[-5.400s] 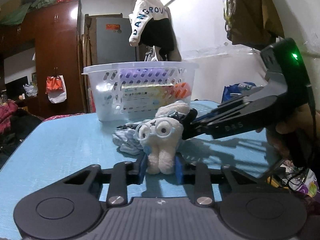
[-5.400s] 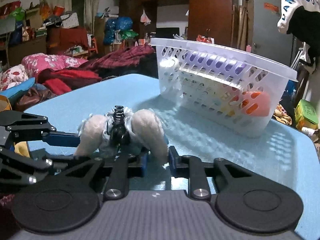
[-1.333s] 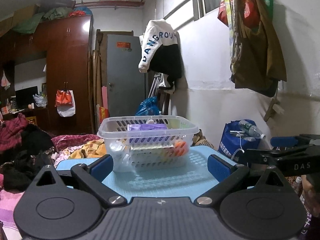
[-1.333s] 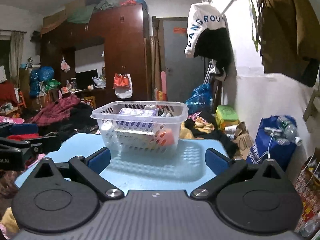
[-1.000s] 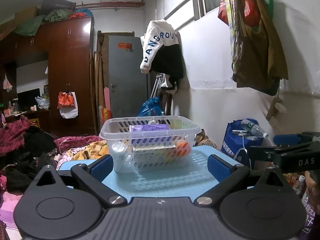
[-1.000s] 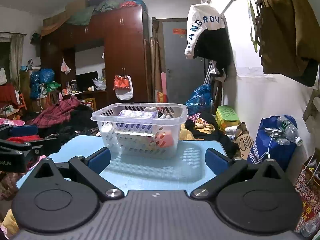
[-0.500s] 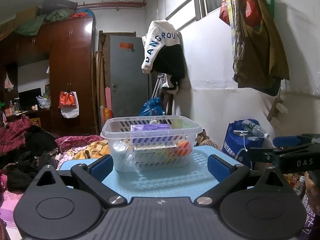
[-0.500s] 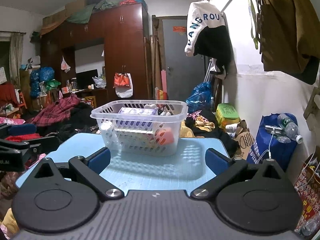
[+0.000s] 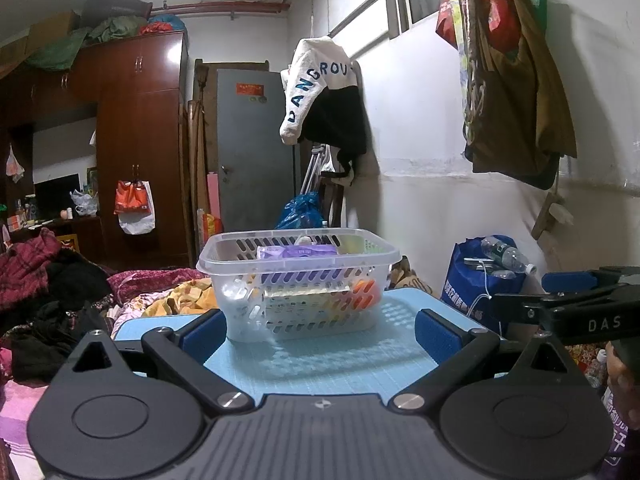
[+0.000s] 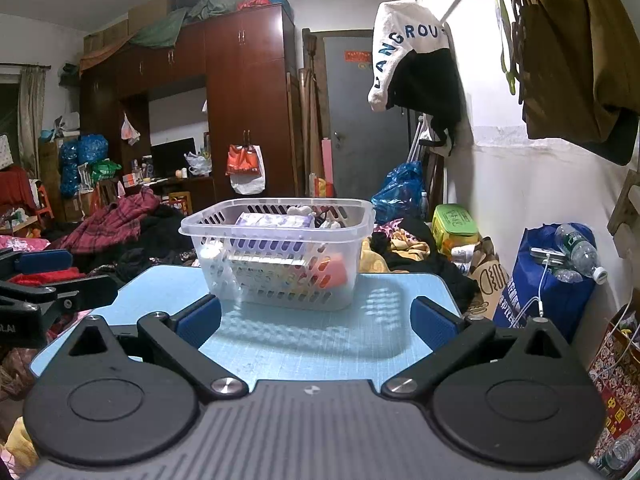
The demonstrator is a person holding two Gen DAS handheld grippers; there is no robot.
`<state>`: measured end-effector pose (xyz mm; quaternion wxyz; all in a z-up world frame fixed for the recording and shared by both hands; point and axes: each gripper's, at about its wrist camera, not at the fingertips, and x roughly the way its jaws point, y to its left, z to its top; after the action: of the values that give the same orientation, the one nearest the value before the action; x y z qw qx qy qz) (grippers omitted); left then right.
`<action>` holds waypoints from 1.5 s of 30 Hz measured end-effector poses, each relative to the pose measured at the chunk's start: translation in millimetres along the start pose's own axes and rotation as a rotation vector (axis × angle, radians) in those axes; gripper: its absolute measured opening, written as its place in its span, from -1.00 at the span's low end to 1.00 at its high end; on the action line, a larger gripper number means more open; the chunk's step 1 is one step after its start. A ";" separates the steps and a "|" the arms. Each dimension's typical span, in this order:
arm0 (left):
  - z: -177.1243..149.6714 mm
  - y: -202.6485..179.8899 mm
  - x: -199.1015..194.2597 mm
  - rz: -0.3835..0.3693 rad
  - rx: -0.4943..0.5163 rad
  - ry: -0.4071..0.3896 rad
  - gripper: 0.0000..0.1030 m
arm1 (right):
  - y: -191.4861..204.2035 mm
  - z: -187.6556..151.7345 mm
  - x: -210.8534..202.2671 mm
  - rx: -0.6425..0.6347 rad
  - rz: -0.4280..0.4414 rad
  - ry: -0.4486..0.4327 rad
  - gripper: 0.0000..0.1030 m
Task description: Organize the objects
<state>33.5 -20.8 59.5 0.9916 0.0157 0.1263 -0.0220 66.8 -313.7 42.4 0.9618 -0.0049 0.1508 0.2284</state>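
A clear perforated plastic basket (image 9: 224, 262) stands at the far end of the light blue table (image 9: 344, 364); it also shows in the right wrist view (image 10: 200, 226). It holds a purple pack (image 9: 296, 251), an orange item (image 9: 362, 292) and a white plush (image 10: 300, 211). My left gripper (image 9: 318, 330) is open and empty, held back from the basket over the table's near part. My right gripper (image 10: 316, 322) is open and empty, also short of the basket. Each gripper shows at the edge of the other's view.
A white wall with hanging bags (image 9: 516, 92) and a jacket (image 9: 324, 92) runs along the right. A blue bag with a bottle (image 10: 560, 276) stands right of the table. Heaps of clothes (image 10: 120, 224) lie to the left. Wardrobes (image 10: 240, 100) stand behind.
Earlier both grippers were shut on a white plush on the table; now they are open, empty and pulled back, and the plush lies in the basket. Over the last second little has moved.
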 end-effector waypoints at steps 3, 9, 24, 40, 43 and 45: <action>-0.5 -1.1 0.6 -0.005 0.003 0.003 0.97 | 0.1 0.2 -0.2 0.000 -0.001 -0.001 1.00; -0.6 -3.1 0.9 -0.004 0.001 0.004 0.97 | -0.6 -0.5 0.7 0.001 -0.001 -0.001 1.00; -1.3 -4.9 2.6 -0.007 0.001 0.008 0.97 | -0.5 -0.5 0.6 0.001 -0.001 -0.001 1.00; -1.5 -8.1 7.8 -0.012 -0.002 0.019 0.97 | -1.1 -0.5 0.9 0.000 -0.001 0.000 1.00; -1.5 -8.1 7.8 -0.012 -0.002 0.019 0.97 | -1.4 -0.5 0.9 0.001 0.000 -0.001 1.00; -1.5 -8.5 8.1 -0.012 -0.002 0.019 0.97 | -0.8 -0.3 0.7 0.001 -0.002 -0.001 1.00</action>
<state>40.5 -29.6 55.8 0.9903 0.0140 0.1358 -0.0279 67.6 -314.2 41.8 0.9621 -0.0044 0.1502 0.2276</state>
